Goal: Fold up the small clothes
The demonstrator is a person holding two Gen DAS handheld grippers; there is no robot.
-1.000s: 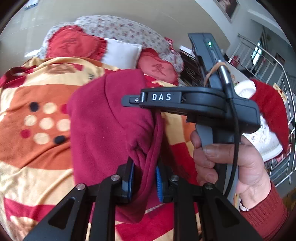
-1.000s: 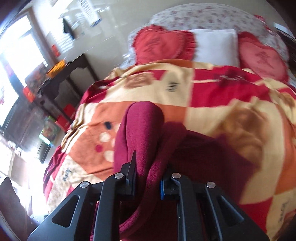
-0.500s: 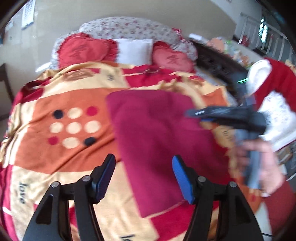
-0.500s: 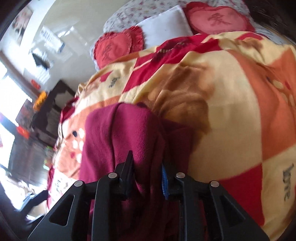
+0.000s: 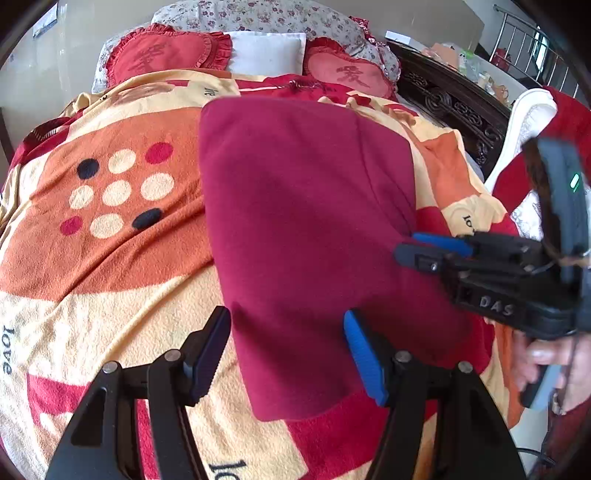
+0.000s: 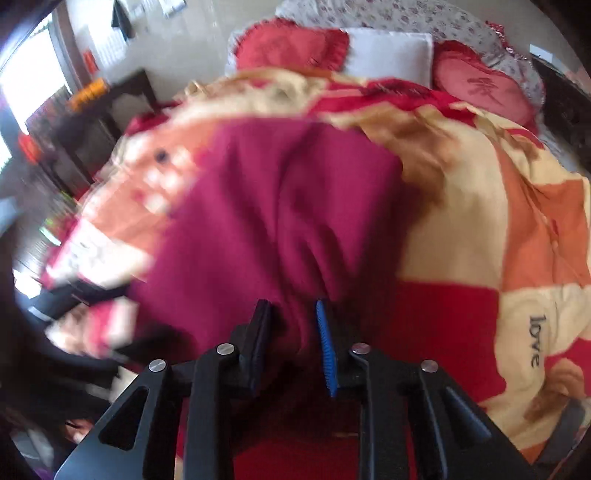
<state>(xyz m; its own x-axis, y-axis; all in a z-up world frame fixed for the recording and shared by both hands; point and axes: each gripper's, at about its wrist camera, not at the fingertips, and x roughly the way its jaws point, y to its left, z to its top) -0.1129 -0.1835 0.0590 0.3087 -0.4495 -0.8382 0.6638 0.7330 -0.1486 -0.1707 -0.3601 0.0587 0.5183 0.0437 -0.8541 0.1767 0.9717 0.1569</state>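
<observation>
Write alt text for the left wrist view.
A folded maroon garment lies flat on a patterned blanket, with the open left gripper at its near edge. The right gripper reaches in at the garment's right edge.

A home bedroom: a bed spread with an orange, cream and red fleece blanket [image 5: 110,258] printed "love". At its head edge lie two red heart-shaped cushions [image 5: 162,55], a white pillow [image 5: 266,51] and a floral pillow [image 5: 266,16]. A carved dark wooden footboard or bench [image 5: 450,99] runs along the bed's right edge.
</observation>
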